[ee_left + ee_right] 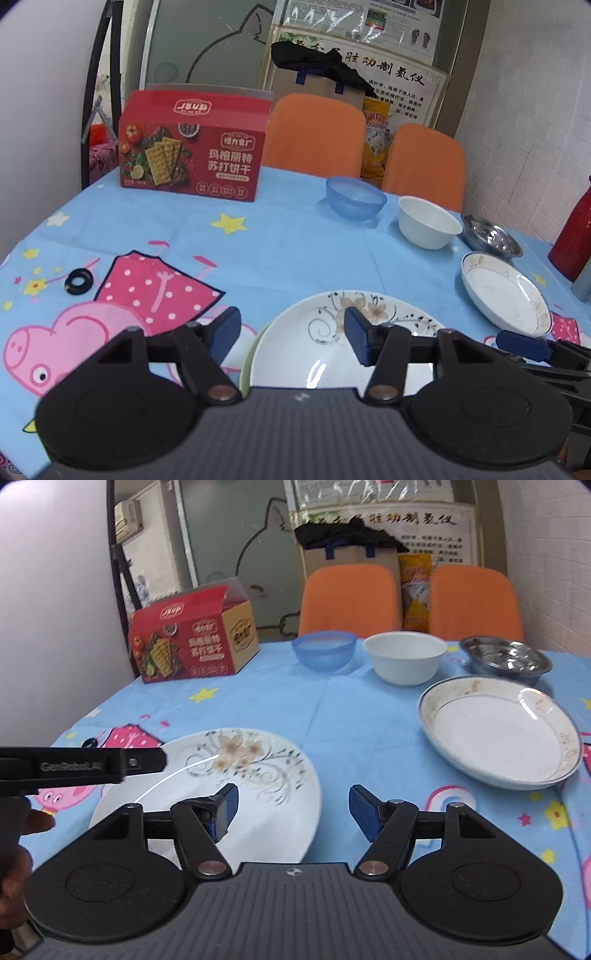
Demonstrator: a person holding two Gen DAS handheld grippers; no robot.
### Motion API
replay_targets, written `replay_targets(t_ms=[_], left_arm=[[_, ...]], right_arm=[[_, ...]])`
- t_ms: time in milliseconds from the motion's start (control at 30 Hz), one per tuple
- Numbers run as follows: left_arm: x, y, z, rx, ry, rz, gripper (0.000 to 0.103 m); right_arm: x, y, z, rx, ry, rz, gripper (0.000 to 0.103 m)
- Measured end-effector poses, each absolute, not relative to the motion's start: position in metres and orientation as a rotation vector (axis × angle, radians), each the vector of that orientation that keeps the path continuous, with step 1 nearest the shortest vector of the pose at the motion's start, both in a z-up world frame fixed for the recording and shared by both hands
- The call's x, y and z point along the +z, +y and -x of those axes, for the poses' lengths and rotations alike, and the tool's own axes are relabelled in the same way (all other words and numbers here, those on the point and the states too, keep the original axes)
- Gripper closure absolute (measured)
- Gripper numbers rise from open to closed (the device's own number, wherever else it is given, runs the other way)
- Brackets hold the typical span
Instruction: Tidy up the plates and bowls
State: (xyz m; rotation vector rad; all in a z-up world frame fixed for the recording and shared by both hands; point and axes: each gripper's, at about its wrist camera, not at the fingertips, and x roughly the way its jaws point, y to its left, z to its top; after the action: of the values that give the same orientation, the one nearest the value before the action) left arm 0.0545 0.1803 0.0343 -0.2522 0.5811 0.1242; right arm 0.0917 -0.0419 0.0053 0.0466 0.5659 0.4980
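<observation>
Both grippers hang low over the table w/ the blue cartoon-pig tablecloth (295,251). Left gripper (293,334): jaws released, gap wide, nothing pinched; its blue pads sit above the white round plate w/ brown flower pattern (325,354). That plate lies at the near edge, on top of a pale green rim just showing at its left side. Right gripper (293,812): jaws also spread, holding nothing; its left pad is over the floral plate's right edge, its right pad over bare cloth.

Further right, apart from the floral plate, sits a white deep plate w/ thin grey-gold rim (498,731). Behind it, a row along the far edge: translucent blue plastic bowl (324,650), white ribbed bowl (404,657), shiny steel bowl (506,659), near each other, not stacked.

Far left corner: red cracker carton (192,147). Two orange chair backs (349,598) beyond the table.
</observation>
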Motion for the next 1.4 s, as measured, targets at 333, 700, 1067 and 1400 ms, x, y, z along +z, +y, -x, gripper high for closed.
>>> replay_targets(t_ms=[333, 700, 1067, 1400], left_arm=[[0.039, 0.150, -0.082, 0.030, 0.611, 0.266, 0.042], [0.028, 0.081, -0.140, -0.136, 0.709, 0.196, 0.041], [0.018, 0.029, -0.252, -0.247, 0.835, 0.185, 0.041], [-0.005, -0.003, -0.292, -0.255, 0.901, 0.152, 0.041]], right_arm=[[0.011, -0.103, -0.102, 0.353, 0.548, -0.103, 0.000], [0.003, -0.163, -0.125, 0.200, 0.580, -0.138, 0.000], [-0.008, -0.184, -0.183, 0.156, 0.636, -0.131, 0.000], [-0.023, -0.184, -0.214, 0.160, 0.698, -0.109, 0.000]])
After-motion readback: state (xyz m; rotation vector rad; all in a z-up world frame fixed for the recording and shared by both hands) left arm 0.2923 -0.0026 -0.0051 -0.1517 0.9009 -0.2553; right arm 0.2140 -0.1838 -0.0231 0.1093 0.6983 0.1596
